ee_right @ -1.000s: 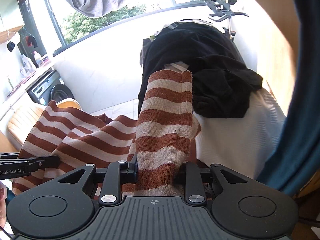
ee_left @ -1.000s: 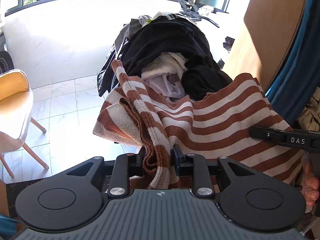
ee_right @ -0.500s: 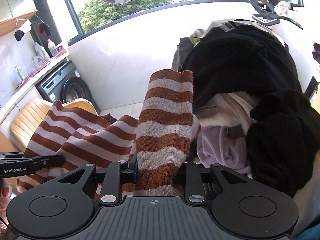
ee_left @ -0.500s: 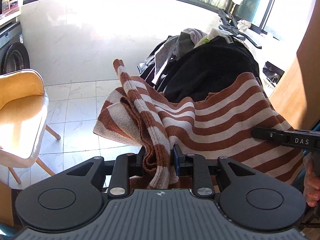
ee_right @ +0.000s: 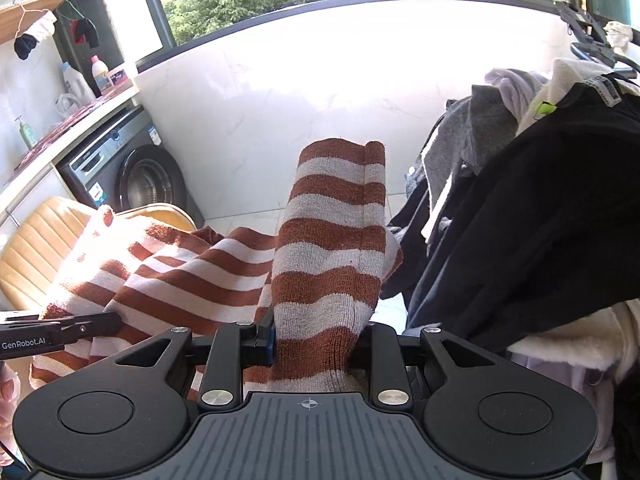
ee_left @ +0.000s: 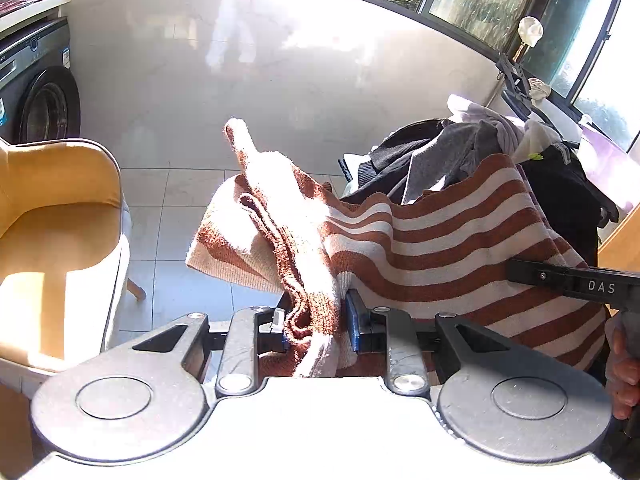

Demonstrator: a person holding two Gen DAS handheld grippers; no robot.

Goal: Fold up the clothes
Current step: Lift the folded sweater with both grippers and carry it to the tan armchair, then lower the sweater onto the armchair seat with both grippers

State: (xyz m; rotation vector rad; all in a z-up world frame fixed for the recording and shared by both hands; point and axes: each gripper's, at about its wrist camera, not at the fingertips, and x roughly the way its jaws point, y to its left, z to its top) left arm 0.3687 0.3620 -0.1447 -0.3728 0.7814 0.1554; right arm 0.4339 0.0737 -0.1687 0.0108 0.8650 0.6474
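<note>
Striped sweater (ee_left: 440, 240) bunched, hiding pads of clamped left gripper (ee_left: 316, 326) and right gripper (ee_right: 320, 344).

Left gripper (ee_left: 316, 330) pinches a sun-glared, seemingly bunched striped sweater (ee_left: 440, 248).

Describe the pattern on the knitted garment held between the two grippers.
The knitted garment has broad rust-brown and cream horizontal stripes, clearest in the right wrist view.

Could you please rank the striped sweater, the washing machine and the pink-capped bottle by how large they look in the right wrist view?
1. striped sweater, nearest the camera
2. washing machine
3. pink-capped bottle
</note>
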